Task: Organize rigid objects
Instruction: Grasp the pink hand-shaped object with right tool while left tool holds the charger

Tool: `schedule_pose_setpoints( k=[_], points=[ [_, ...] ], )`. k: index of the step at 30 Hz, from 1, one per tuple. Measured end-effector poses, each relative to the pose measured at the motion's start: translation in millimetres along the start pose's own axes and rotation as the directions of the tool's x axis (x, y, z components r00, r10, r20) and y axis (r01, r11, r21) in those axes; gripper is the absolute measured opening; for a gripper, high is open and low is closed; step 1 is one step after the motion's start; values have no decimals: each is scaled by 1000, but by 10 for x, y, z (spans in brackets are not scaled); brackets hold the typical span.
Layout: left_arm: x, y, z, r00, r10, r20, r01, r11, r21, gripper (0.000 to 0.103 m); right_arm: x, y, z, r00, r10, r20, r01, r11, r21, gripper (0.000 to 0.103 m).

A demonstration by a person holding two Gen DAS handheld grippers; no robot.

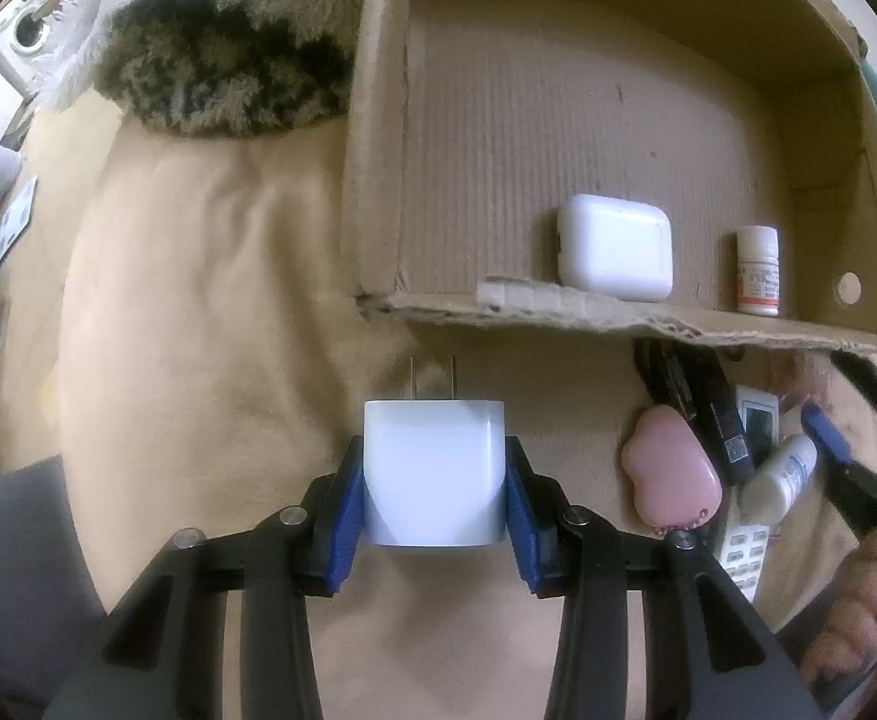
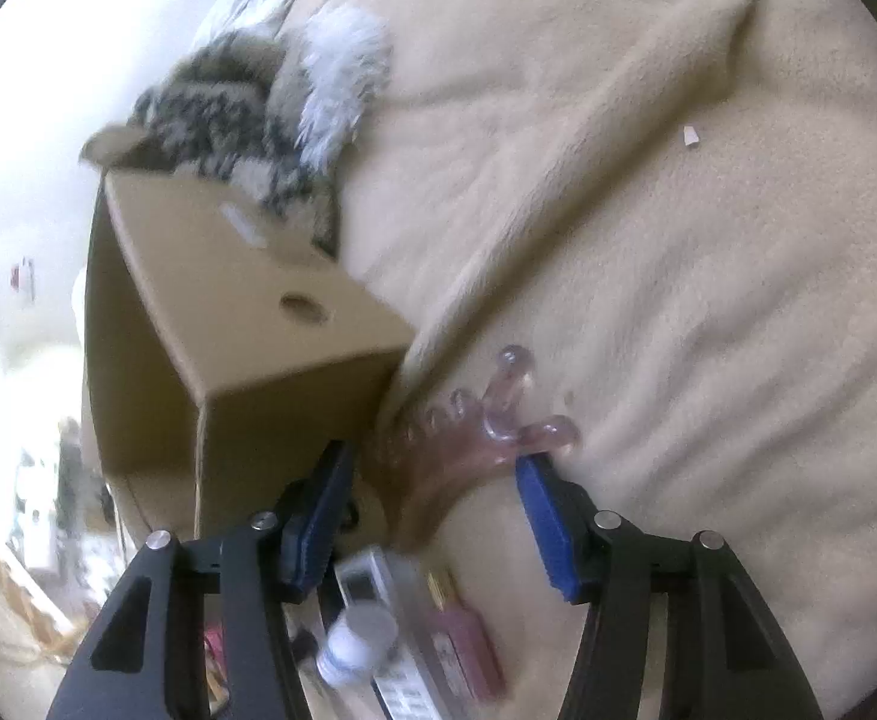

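Note:
My left gripper [image 1: 435, 498] is shut on a white plug charger [image 1: 435, 471], prongs pointing toward the cardboard box [image 1: 378, 192], just short of its torn front edge. Inside the box lie a white earbud case [image 1: 615, 247] and a small white pill bottle [image 1: 757, 270]. My right gripper [image 2: 432, 516] is open above a pile of loose items: a pink translucent massager [image 2: 474, 438], a white bottle [image 2: 357, 639], a remote [image 2: 402, 636] and a pink perfume bottle [image 2: 465, 642]. The box [image 2: 246, 336] shows at its left.
A pink paw-shaped case [image 1: 672, 468], dark gadgets [image 1: 708, 408] and the white bottle [image 1: 780, 480] lie right of the charger on the beige blanket [image 1: 198, 300]. A furry patterned throw [image 1: 216, 48] lies behind the box. The other gripper [image 1: 858, 468] shows at the right edge.

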State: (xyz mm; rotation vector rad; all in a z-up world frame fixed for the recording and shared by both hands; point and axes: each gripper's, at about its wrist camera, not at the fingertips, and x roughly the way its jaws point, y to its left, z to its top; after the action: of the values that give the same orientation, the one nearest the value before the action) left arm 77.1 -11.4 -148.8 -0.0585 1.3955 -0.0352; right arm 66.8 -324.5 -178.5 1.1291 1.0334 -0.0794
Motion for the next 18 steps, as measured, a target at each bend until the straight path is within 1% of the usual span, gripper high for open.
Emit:
schedule_pose_setpoints(
  k=[2, 3, 5, 6, 7, 10, 12, 15, 17, 18],
  points=[
    [1, 3, -2, 1000, 0, 1, 0, 1000, 1, 38, 71, 53, -1, 999, -13, 39, 13, 1000, 14, 60],
    [3, 3, -3, 1000, 1, 1, -1, 1000, 2, 38, 42, 40, -25, 998, -23, 57, 22, 1000, 13, 56],
    [6, 11, -8, 1000, 4, 2, -4, 1000, 0, 38, 4, 71, -67, 991, -87, 104, 90, 996, -28, 35],
    [8, 22, -8, 1000, 7, 2, -7, 1000, -4, 38, -12, 91, -80, 983, -139, 120, 147, 987, -59, 30],
    [9, 30, -5, 1000, 6, 1, -6, 1000, -7, 38, -62, 63, -33, 983, -134, 123, 144, 986, -77, 26],
    [7, 33, 4, 1000, 7, 0, -7, 1000, -11, 38, -121, 17, -22, 987, -90, 136, 101, 992, -70, 20],
    [9, 29, 11, 1000, 10, 1, -10, 1000, -9, 38, -224, 24, 1, 982, -96, 161, 110, 990, -83, 19],
    [9, 32, 24, 1000, 10, -2, -10, 1000, -14, 38, -350, 56, 8, 978, -127, 168, 146, 984, -104, 18],
    [9, 32, 34, 1000, 8, -3, -8, 1000, -16, 38, -409, 116, -1, 973, -173, 154, 196, 969, -150, 18],
    [11, 31, 37, 1000, 9, -2, -9, 1000, -16, 38, -421, 186, -3, 966, -214, 146, 239, 952, -190, 18]
  ],
)
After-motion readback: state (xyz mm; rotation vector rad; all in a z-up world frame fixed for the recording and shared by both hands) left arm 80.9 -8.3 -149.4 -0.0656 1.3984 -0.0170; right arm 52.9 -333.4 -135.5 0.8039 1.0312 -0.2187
